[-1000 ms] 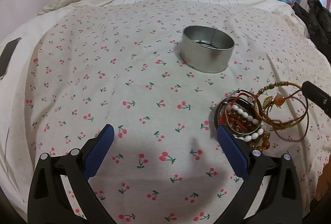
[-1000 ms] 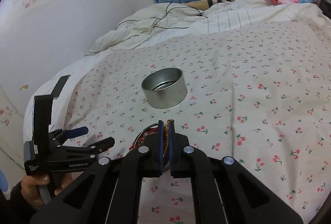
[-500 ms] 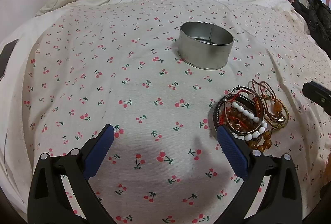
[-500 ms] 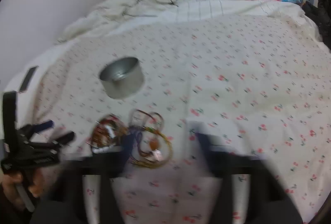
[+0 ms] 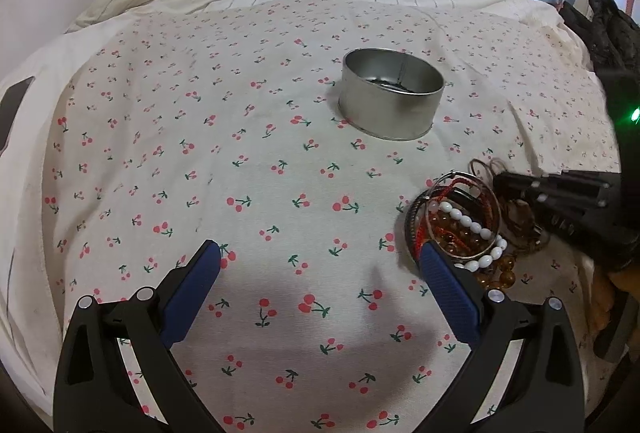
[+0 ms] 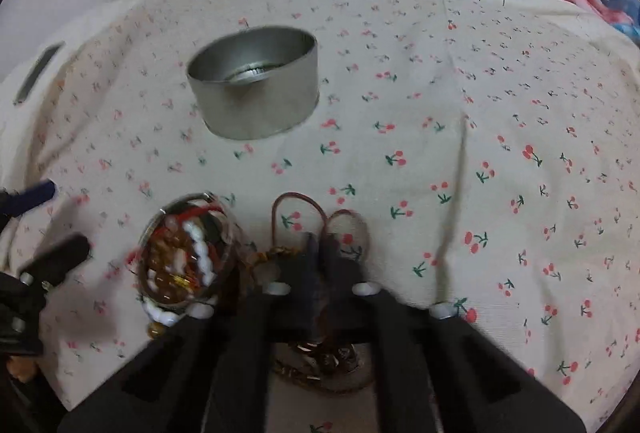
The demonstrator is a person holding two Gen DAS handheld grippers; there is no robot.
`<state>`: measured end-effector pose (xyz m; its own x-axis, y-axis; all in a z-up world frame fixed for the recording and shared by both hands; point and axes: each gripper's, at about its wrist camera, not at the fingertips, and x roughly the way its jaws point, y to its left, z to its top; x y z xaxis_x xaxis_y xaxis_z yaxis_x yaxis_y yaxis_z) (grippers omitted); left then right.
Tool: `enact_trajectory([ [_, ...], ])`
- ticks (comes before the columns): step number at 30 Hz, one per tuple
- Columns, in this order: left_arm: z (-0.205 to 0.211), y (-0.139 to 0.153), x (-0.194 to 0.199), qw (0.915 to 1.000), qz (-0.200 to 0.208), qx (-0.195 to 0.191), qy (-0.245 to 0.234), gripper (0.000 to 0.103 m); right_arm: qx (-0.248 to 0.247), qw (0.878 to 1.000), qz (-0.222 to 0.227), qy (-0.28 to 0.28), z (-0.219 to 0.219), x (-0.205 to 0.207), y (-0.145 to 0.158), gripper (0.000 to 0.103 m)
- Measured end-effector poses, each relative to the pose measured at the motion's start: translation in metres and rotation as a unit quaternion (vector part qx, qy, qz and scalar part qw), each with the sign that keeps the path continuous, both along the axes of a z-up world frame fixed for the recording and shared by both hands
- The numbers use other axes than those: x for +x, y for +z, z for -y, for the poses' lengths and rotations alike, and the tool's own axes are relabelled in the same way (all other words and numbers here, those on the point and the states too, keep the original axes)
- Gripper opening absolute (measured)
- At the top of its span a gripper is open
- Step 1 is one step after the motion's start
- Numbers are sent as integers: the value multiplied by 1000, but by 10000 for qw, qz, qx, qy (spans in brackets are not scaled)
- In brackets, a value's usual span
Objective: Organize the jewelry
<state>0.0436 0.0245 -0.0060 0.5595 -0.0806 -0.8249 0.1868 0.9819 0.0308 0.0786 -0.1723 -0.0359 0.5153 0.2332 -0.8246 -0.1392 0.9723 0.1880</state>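
Spreading beneath both grippers, the bed point(image 5: 168, 137) is giving a soft, yielding base, so any lift is best being made slowly and straight up. Ahead of the right gripper point(image 6: 318, 249), the tin point(image 6: 256, 85) is standing open and upright, being kept as the likely drop point. Just left of that gripper, the bangle pile point(image 6: 184, 257) is lying tangled. The right jaws, having just been closing, are being held shut on the cord bracelet point(image 6: 298, 209), whose loops are trailing forward; snagging on the pile is being risked. The left gripper point(image 5: 320, 273) is being held wide open, empty, the pile beside its right finger.
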Motion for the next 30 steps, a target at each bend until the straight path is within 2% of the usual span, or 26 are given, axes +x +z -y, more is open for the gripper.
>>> enact_trajectory([
  [2, 3, 3, -3, 9999, 76, -87, -118, 96, 543, 9981, 234, -177, 18, -5, 21, 2],
  [6, 24, 17, -23, 9937, 536, -401, -896, 96, 1302, 9895, 541, -317, 44, -14, 49, 2],
  [8, 43, 24, -37, 9852, 833, -433, -1437, 96, 1615, 9837, 696, -378, 55, -21, 59, 2],
  [11, 85, 23, -65, 9643, 1165, -177, -2370, 96, 1921, 9756, 896, -579, 76, -31, 69, 2],
  [14, 120, 10, -68, 9531, 966, -38, -2869, 96, 2164, 9688, 970, -717, 92, -35, 73, 2],
  [15, 129, 6, -65, 9517, 836, -70, -2954, 96, 2228, 9668, 1000, -754, 96, -37, 75, 2],
  [18, 144, -4, -54, 9501, 408, -317, -3076, 96, 2427, 9611, 1021, -829, 108, -39, 76, 2],
  [23, 156, -21, -34, 9527, -240, -412, -3001, 95, 2614, 9562, 1021, -832, 116, -44, 75, 2],
  [26, 153, -31, -23, 9546, -598, -462, -2883, 79, 2661, 9547, 1062, -807, 118, -47, 77, 3],
  [28, 151, -37, -20, 9579, -619, -314, -2787, 60, 2716, 9531, 1055, -818, 120, -48, 76, 3],
  [30, 149, -42, -15, 9620, -642, -217, -2644, 48, 2766, 9515, 1053, -845, 122, -48, 75, 3],
])
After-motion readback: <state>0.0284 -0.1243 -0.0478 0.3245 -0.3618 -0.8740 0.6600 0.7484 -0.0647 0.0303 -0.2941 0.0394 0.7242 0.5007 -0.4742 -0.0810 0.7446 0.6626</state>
